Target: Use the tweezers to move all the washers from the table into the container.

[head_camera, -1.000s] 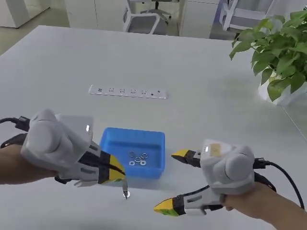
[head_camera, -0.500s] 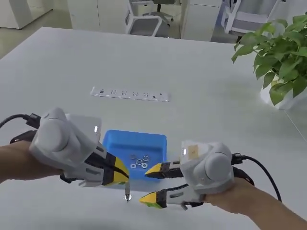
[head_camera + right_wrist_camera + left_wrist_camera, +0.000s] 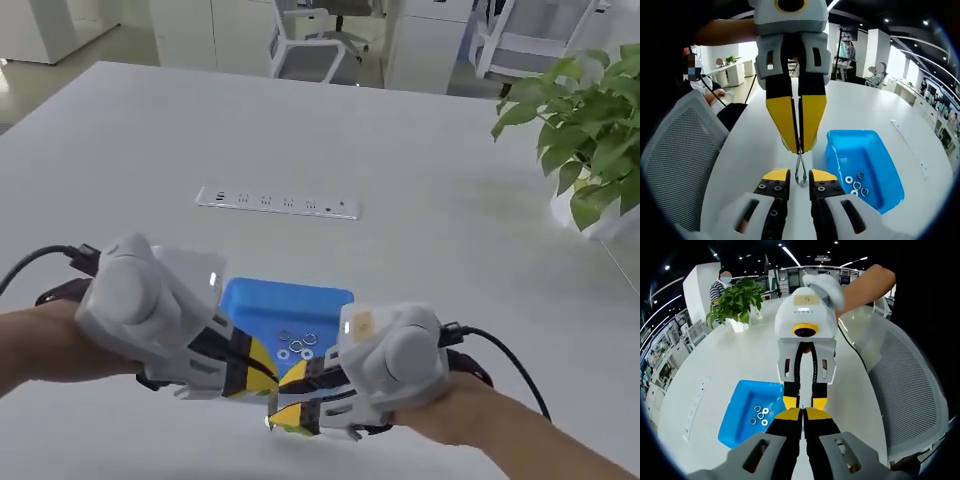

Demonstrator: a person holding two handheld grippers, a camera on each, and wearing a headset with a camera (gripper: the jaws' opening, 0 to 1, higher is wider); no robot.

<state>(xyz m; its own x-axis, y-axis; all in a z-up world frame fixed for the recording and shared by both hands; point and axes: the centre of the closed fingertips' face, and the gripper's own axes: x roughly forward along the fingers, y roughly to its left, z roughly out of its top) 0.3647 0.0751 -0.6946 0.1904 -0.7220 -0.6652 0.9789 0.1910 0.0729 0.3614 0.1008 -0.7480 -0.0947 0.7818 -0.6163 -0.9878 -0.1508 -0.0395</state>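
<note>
Head view looks down; opposed gripper views share the container (image 3: 285, 300).

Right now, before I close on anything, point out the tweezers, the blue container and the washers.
tweezers (image 3: 800, 172), right gripper view, on the thin metal arms near the tip.
blue container (image 3: 862, 150), right gripper view, on its bare floor.
washers (image 3: 849, 179), right gripper view, on one washer of the cluster.

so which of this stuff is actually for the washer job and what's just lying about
For the job:
- tweezers, pinched in the left claw
- washers, lying in the container
- blue container

Just lying about:
- power strip
- plant
- chairs beyond the table
</note>
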